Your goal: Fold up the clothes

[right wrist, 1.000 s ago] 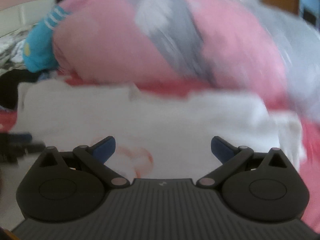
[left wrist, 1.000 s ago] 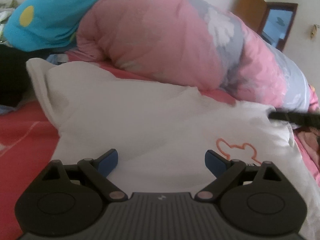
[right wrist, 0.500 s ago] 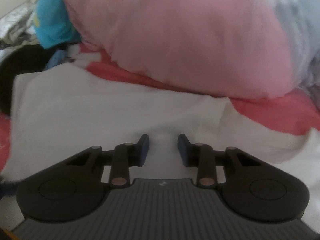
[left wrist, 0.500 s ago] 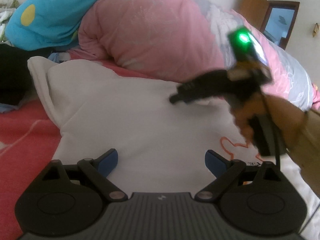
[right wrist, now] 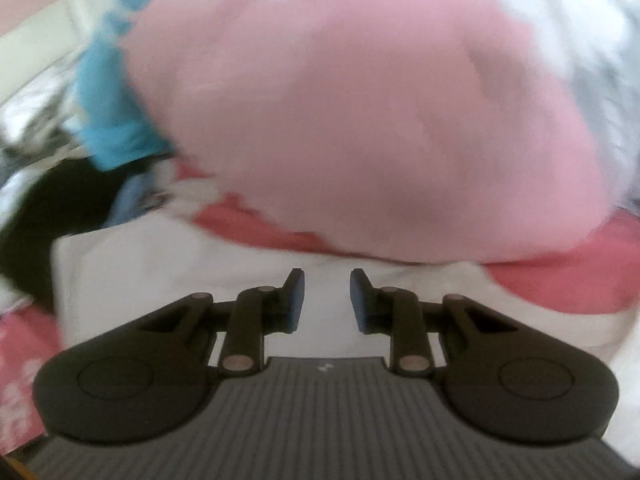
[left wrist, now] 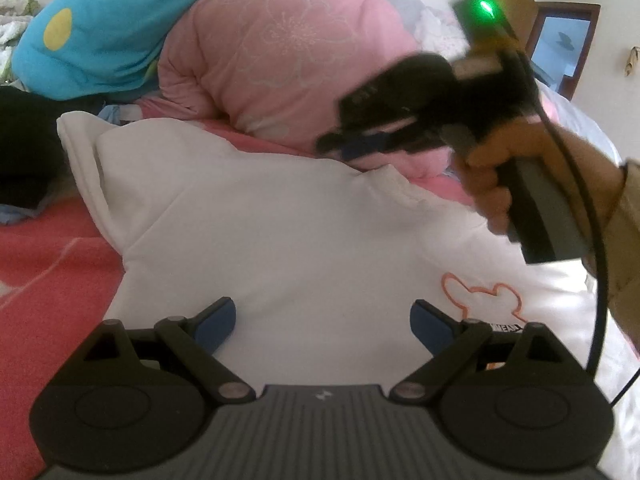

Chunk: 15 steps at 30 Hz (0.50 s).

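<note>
Early in the fold: white garment (left wrist: 304, 232) spread flat on the bed (left wrist: 44, 264), nothing doubled over yet.

Left wrist view: left tool (left wrist: 323, 322) wide open over the near cloth, gripping nothing; right tool (left wrist: 360, 146) up at the far edge by the pink duvet (left wrist: 280, 52). Right wrist view: right tool (right wrist: 327, 300) narrowed, jaws just closing, small gap left, garment (right wrist: 160, 272) edge below, no cloth visibly pinched. Every fold left to do.

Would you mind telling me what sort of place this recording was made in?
Most likely a bedroom: a white garment lies spread on a red bedsheet, a bulky pink duvet is heaped behind it, and a wooden door shows beyond.
</note>
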Motion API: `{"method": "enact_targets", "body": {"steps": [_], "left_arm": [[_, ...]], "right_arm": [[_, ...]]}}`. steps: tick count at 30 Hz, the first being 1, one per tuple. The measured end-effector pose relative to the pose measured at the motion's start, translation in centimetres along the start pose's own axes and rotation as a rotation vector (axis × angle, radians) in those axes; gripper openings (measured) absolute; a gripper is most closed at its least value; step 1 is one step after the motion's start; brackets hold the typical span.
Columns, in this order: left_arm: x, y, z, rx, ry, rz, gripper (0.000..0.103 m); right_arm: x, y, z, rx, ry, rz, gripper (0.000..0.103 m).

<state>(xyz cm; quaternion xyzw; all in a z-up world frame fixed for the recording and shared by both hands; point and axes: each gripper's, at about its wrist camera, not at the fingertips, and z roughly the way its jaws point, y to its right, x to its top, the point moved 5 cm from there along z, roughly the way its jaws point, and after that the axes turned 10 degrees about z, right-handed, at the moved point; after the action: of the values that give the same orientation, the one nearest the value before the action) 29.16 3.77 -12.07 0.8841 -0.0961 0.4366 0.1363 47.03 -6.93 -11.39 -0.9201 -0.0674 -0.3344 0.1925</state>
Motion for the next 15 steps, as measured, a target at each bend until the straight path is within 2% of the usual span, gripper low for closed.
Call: {"method": "enact_targets", "body": {"steps": [3,7,11,15], "left_arm": [[0.1,-0.2,0.1,-0.003,0.001,-0.009,0.095],[0.1,-0.2,0.0,-0.005,0.002,-0.012,0.095],[0.1,-0.4,-0.1,-0.008,0.006,-0.017,0.095],[0.0,-0.4,-0.3,-0.013,0.010,-0.022,0.095]], "right_arm": [[0.0,-2.6,1.9,0.046,-0.078,-0.074,0.024],[-0.2,-4.4,6.8,0.023,-0.166,-0.128,0.024],[1.7,-4.8,9.5,0.006,-0.088,-0.105,0.021],[2.4,-4.8,8.9,0.025,-0.057,-0.081,0.022]]}}
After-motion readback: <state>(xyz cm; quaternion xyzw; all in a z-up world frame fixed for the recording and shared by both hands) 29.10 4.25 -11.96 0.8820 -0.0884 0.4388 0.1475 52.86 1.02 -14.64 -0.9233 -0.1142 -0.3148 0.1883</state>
